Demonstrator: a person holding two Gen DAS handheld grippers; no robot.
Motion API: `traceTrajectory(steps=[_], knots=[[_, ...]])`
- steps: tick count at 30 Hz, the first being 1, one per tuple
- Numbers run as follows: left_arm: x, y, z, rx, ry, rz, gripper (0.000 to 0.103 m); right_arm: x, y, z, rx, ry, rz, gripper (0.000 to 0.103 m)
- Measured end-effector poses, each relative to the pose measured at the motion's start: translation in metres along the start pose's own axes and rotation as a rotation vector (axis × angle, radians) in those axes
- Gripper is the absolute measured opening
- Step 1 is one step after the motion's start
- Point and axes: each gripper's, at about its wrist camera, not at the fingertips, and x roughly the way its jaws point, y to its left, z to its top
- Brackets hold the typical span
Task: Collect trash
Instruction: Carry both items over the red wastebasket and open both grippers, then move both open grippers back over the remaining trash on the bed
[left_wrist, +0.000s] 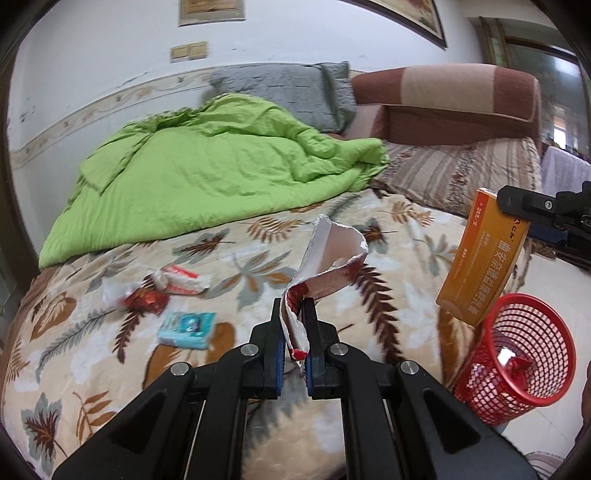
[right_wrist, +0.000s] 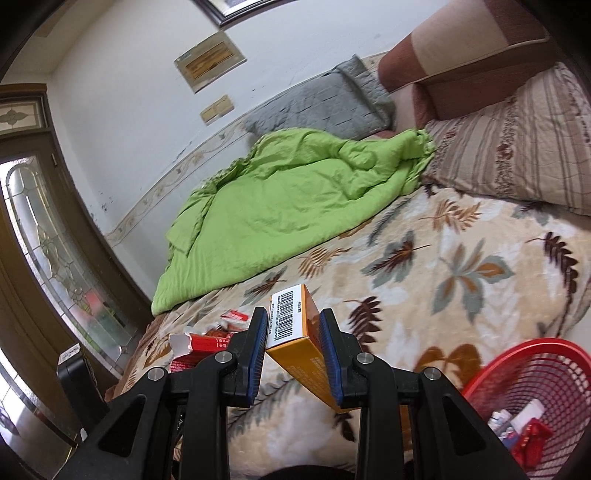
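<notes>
My left gripper (left_wrist: 294, 312) is shut on a torn strip of red-and-white cardboard (left_wrist: 332, 254) that curls up above the leaf-patterned bedspread (left_wrist: 110, 369). My right gripper (right_wrist: 293, 325) is shut on an orange medicine box (right_wrist: 295, 332) with a barcode end; the same orange box (left_wrist: 480, 258) hangs at the right of the left wrist view, above a red mesh basket (left_wrist: 517, 354). On the bedspread lie a crumpled white-and-red wrapper (left_wrist: 181, 280), a red wrapper (left_wrist: 144, 300) and a light-blue tissue pack (left_wrist: 186, 328). The red basket (right_wrist: 535, 387) holds a few scraps.
A green quilt (left_wrist: 207, 173) covers the far side of the bed, with a grey pillow (left_wrist: 288, 92), a striped pillow (left_wrist: 461, 173) and a brown headboard (left_wrist: 443, 99) behind. A glass-panelled door (right_wrist: 48, 236) stands at the left. More torn red cardboard (right_wrist: 199, 343) shows left of my right gripper.
</notes>
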Motion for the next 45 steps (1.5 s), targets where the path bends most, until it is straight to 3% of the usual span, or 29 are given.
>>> traceTrajectory(steps=[9,16,27,33,38,45], knots=[[0.0,-0.051,0.013,0.061,0.005,-0.099,0.008,-0.038,-0.05,0.001,0.06,-0.034,-0.092,0.031],[0.002,-0.091,0.026,0.073,0.038,-0.225,0.008,-0.075,-0.093,0.003,0.123,-0.068,-0.187,0.031],[0.021,-0.162,0.027,0.054,0.231,-0.5,0.007,-0.114,-0.137,-0.005,0.181,-0.088,-0.305,0.031],[0.026,-0.192,0.017,0.078,0.309,-0.6,0.008,-0.114,-0.154,-0.013,0.224,-0.05,-0.342,0.037],[0.02,-0.187,0.016,0.069,0.286,-0.593,0.043,-0.116,-0.152,-0.012,0.213,-0.047,-0.355,0.055],[0.012,-0.156,0.021,0.034,0.24,-0.538,0.049,-0.105,-0.136,-0.005,0.174,-0.023,-0.336,0.056]])
